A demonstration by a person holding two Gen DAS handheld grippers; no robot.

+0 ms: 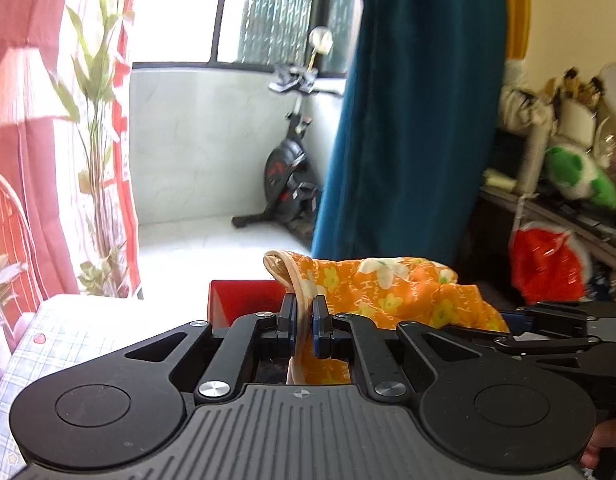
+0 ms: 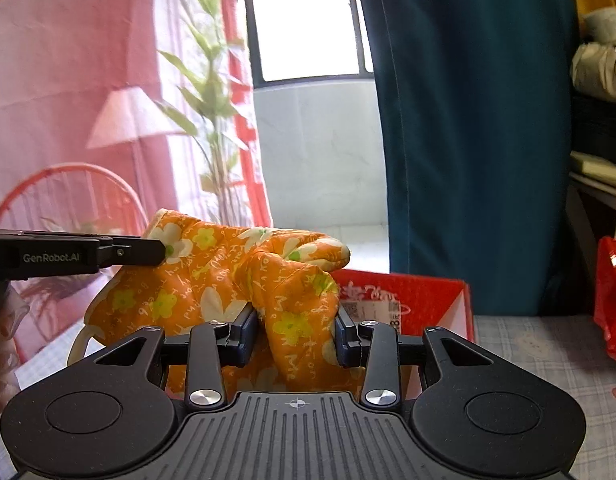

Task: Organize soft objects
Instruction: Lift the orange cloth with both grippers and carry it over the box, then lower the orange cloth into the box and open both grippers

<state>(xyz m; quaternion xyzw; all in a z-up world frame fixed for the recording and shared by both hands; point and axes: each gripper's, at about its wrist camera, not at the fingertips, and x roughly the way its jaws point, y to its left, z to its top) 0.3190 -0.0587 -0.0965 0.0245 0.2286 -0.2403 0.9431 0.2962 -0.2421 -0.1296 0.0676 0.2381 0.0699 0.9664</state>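
Orange flowered cloth (image 1: 392, 288) hangs between both grippers above the red box (image 2: 408, 300) (on the checked sheet): left gripper (image 1: 303, 320) pinches its cream hem, right gripper (image 2: 295, 332) clamps a thick fold.

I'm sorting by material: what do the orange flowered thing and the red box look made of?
Orange flowered cloth: thin woven fabric, probably cotton, matte; it creases and droops between both grippers, with a cream binding at its edge. Red box: seemingly cardboard, slightly glossy print; flat stiff walls, sharp corners, a paper label.
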